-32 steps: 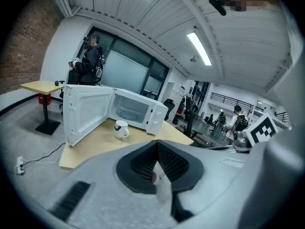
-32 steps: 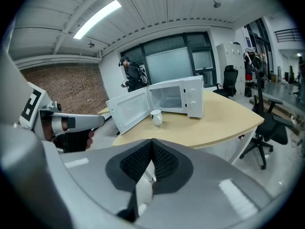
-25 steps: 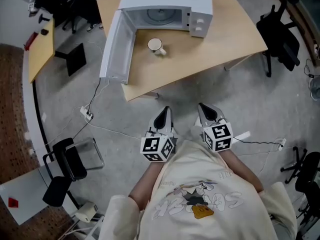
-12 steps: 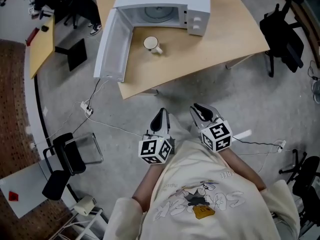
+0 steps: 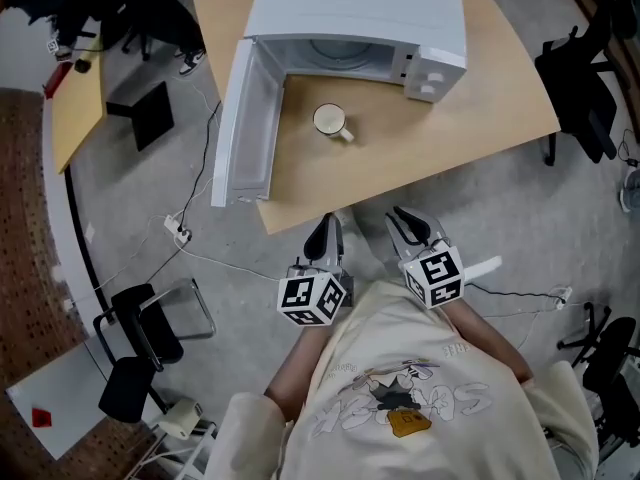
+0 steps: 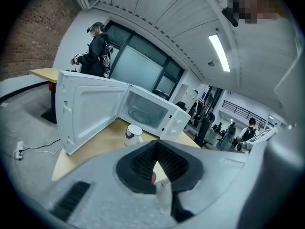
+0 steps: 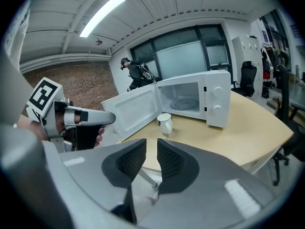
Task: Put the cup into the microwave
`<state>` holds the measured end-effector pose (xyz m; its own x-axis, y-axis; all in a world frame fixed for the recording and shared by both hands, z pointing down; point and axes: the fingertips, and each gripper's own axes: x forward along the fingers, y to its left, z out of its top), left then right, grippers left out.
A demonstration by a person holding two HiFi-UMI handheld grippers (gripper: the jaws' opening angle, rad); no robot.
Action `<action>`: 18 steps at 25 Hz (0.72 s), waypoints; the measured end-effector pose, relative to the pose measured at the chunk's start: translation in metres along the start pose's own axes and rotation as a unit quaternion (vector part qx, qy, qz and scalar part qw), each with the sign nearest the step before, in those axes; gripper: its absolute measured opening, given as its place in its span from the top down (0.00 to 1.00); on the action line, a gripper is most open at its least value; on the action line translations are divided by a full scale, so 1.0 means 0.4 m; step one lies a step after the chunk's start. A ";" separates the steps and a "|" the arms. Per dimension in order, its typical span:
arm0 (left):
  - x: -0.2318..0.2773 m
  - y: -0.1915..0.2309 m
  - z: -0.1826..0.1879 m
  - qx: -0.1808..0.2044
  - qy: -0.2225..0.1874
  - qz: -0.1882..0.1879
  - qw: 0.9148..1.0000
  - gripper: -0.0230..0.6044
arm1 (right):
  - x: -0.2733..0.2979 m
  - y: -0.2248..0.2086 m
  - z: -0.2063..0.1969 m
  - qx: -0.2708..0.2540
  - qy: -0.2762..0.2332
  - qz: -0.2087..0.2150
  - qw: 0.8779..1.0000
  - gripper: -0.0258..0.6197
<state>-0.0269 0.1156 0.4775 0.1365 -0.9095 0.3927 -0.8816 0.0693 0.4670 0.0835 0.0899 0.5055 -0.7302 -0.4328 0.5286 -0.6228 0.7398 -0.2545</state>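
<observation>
Close in front of your chest you hold both tongs above the grey floor (image 5: 520, 218), just short of the table's near edge. Your left gripper (image 5: 325, 233) has its jaws pressed together with nothing in them. Your right gripper (image 5: 406, 224) shows a narrow gap between its jaws and is also empty. Beyond them lies the wooden table (image 5: 470, 118). The white cup (image 5: 329, 120) stands upright on it, handle toward your right, just in front of the microwave (image 5: 360, 13) and outside its cavity. The microwave's door (image 5: 243, 118) is swung wide open to the left.

No legible txt; shirt print (image 5: 398, 400) too blurry.
</observation>
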 end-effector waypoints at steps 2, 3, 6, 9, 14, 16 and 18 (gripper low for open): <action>0.040 0.038 0.034 0.003 0.007 -0.012 1.000 0.96 | 0.058 -0.016 0.035 0.000 0.002 -0.017 1.000 0.84; 0.057 0.054 0.049 0.004 0.011 -0.019 1.000 0.96 | 0.080 -0.022 0.051 -0.001 0.002 -0.026 1.000 0.86; 0.096 0.088 0.081 0.003 0.019 -0.036 0.999 0.96 | 0.127 -0.035 0.088 -0.006 0.003 -0.050 0.999 0.94; 0.135 0.108 0.097 0.001 0.026 -0.042 0.999 0.96 | 0.164 -0.043 0.112 -0.015 0.009 -0.058 0.998 0.95; 0.192 0.123 0.104 0.031 0.030 -0.038 0.998 0.96 | 0.206 -0.062 0.096 -0.027 0.034 -0.039 0.998 0.95; 0.209 0.134 0.105 0.058 0.025 -0.034 0.997 0.96 | 0.213 -0.067 0.090 -0.030 0.044 -0.037 0.998 0.95; 0.239 0.154 0.096 0.090 0.027 -0.034 0.995 0.87 | 0.222 -0.070 0.097 -0.028 0.044 -0.038 0.998 0.95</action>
<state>-0.0856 0.0171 0.5133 0.2177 -0.8857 0.4100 -0.9354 -0.0694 0.3468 0.0254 0.0108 0.5280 -0.6527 -0.4438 0.6140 -0.6565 0.7358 -0.1661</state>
